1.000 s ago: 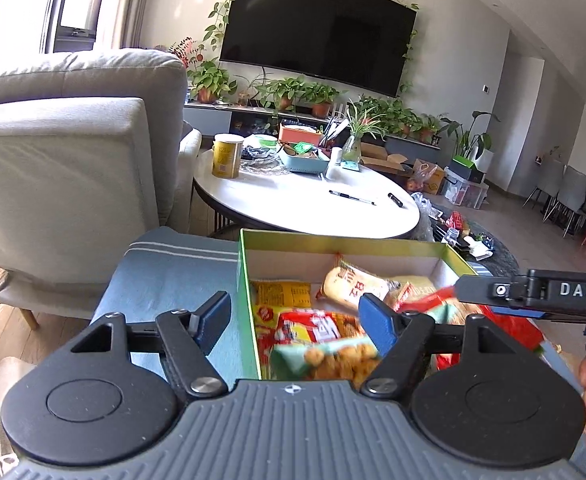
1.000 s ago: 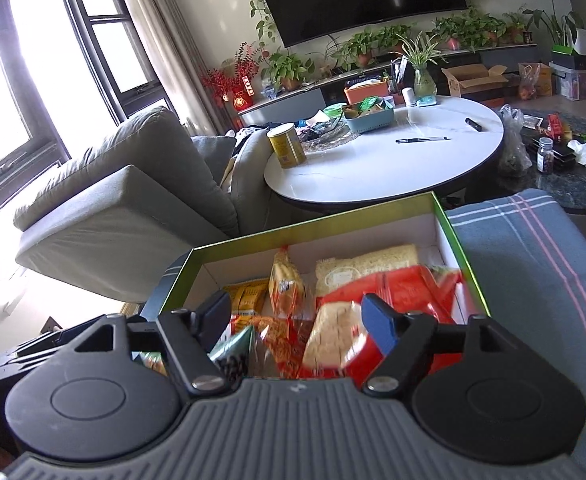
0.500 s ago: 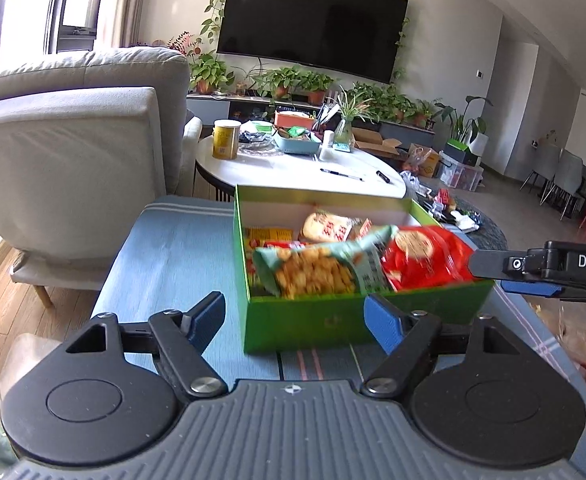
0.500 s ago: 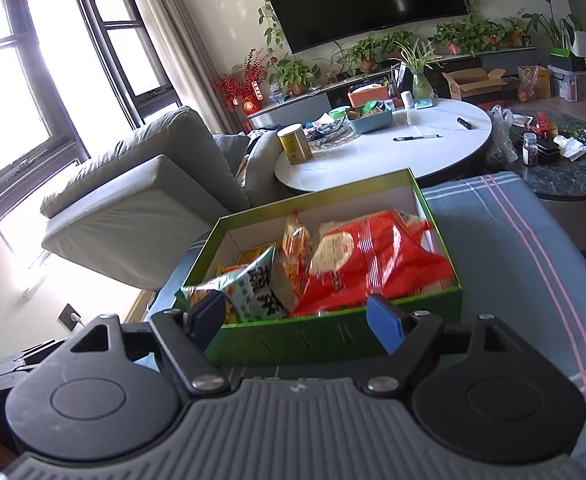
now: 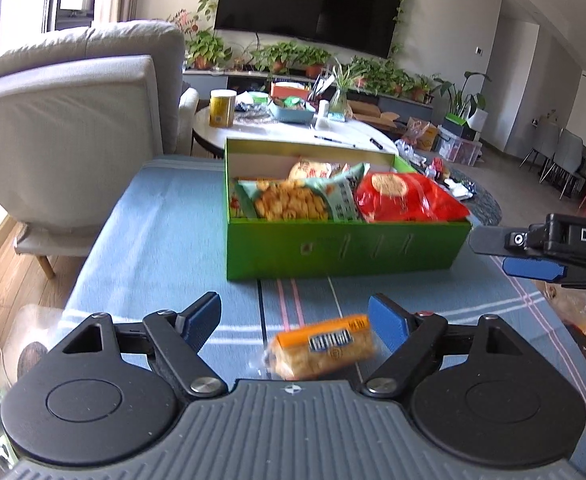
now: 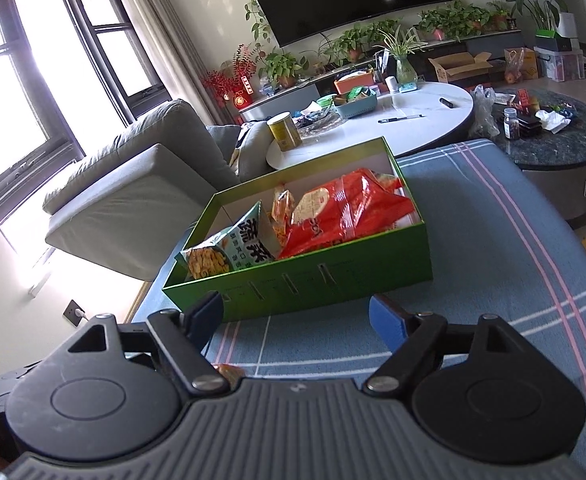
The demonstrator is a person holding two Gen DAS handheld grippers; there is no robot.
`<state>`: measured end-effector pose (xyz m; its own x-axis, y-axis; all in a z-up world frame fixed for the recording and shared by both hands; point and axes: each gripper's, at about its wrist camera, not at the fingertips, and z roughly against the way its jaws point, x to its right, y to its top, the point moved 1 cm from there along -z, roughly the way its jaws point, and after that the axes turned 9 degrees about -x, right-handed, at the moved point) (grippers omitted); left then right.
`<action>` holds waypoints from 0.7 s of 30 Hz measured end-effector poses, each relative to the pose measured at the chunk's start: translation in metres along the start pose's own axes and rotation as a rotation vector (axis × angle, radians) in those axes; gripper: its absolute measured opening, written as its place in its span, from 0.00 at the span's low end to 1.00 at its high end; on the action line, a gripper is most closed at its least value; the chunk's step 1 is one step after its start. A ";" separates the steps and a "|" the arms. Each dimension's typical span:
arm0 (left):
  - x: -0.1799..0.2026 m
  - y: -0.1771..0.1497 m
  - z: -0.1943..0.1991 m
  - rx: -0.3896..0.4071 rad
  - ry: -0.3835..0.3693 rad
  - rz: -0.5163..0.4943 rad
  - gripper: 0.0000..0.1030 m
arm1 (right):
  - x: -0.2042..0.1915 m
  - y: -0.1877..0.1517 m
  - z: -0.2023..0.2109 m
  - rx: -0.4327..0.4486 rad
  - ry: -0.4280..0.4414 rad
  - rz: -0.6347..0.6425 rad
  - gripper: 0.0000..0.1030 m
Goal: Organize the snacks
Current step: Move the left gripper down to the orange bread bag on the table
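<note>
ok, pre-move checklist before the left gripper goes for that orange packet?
1. Left gripper open: ok. Its jaws have just been opening and stand wide.
2. Orange snack packet between the jaws: ok. It lies on the blue striped cloth, no pad touching it.
3. Packet at rest: cannot tell, it looks blurred.
4. Room in the green box: not ok. The teal chip bag and red bag already rise above its rim.
5. Right gripper empty: ok. Open, nothing between its pads.
6. Path to the box: ok. Only bare cloth lies between packet and box front.
</note>
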<state>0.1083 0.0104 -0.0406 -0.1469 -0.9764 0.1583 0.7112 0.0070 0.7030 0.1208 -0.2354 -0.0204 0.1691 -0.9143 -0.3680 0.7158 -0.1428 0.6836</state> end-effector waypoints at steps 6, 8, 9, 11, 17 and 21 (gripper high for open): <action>0.010 -0.013 -0.004 -0.041 -0.001 -0.015 0.77 | 0.005 -0.010 0.001 -0.013 0.008 -0.016 0.83; 0.016 -0.018 -0.006 -0.057 0.001 -0.028 0.77 | 0.007 -0.014 0.002 -0.013 0.012 -0.020 0.83; 0.019 -0.021 -0.008 -0.066 0.003 -0.038 0.77 | 0.008 -0.015 0.003 -0.014 0.014 -0.023 0.83; 0.025 -0.023 -0.013 -0.081 0.003 -0.052 0.77 | 0.009 -0.017 0.004 -0.014 0.017 -0.028 0.83; 0.029 -0.021 -0.031 -0.122 0.027 -0.017 0.77 | 0.014 -0.023 0.007 -0.023 0.018 -0.033 0.83; 0.025 -0.019 -0.041 -0.142 0.042 0.015 0.77 | 0.016 -0.028 0.006 -0.039 0.014 -0.025 0.83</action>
<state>0.1187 -0.0233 -0.0786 -0.1084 -0.9846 0.1369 0.8037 -0.0057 0.5951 0.0996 -0.2483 -0.0419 0.1600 -0.9053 -0.3936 0.7456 -0.1504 0.6492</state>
